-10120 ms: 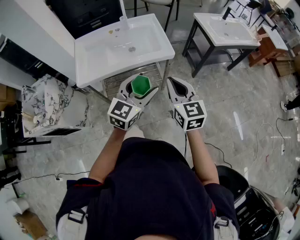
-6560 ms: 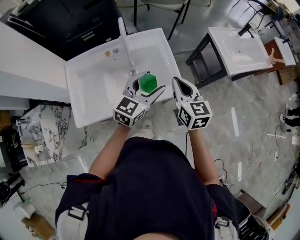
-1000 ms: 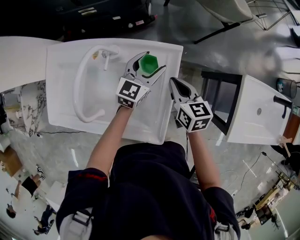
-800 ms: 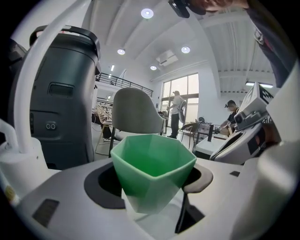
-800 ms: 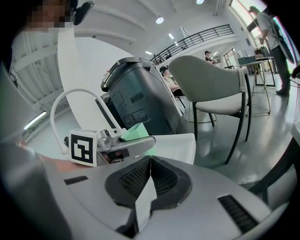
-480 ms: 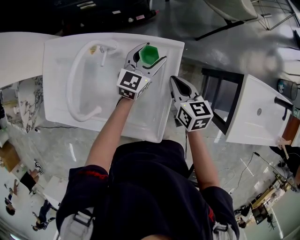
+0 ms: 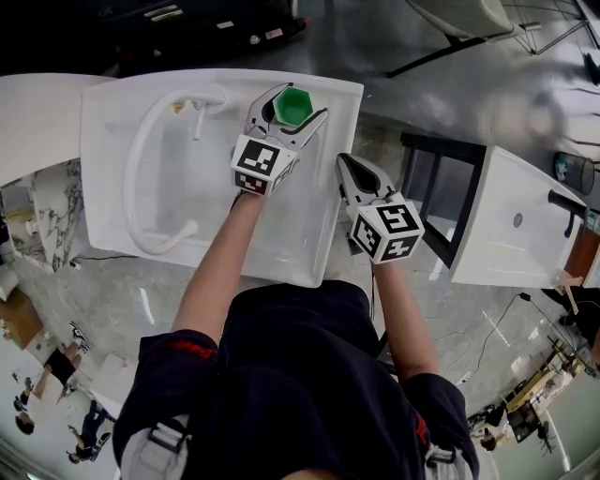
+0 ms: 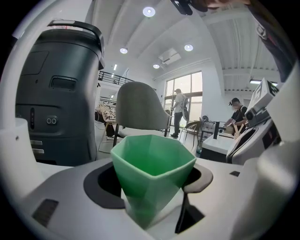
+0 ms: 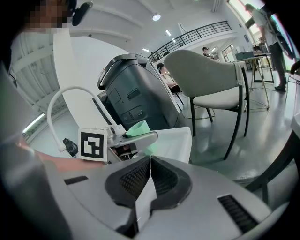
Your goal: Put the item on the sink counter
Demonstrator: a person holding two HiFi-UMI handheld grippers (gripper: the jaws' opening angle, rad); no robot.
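A green faceted cup sits upright between the jaws of my left gripper, which is shut on it. It is over the back right corner of the white sink counter. Whether its base touches the counter I cannot tell. In the left gripper view the cup fills the gap between both jaws. My right gripper is shut with nothing in it, just off the counter's right edge. From the right gripper view, the cup shows beyond my shut jaws, against the white counter.
A white arched faucet bends over the basin at the left. A dark machine stands behind the sink. To the right are a black frame and a second white sink. A grey chair stands behind.
My left gripper has carried the green cup a little further toward the sink's back edge. The right gripper has stayed where it was, shut.
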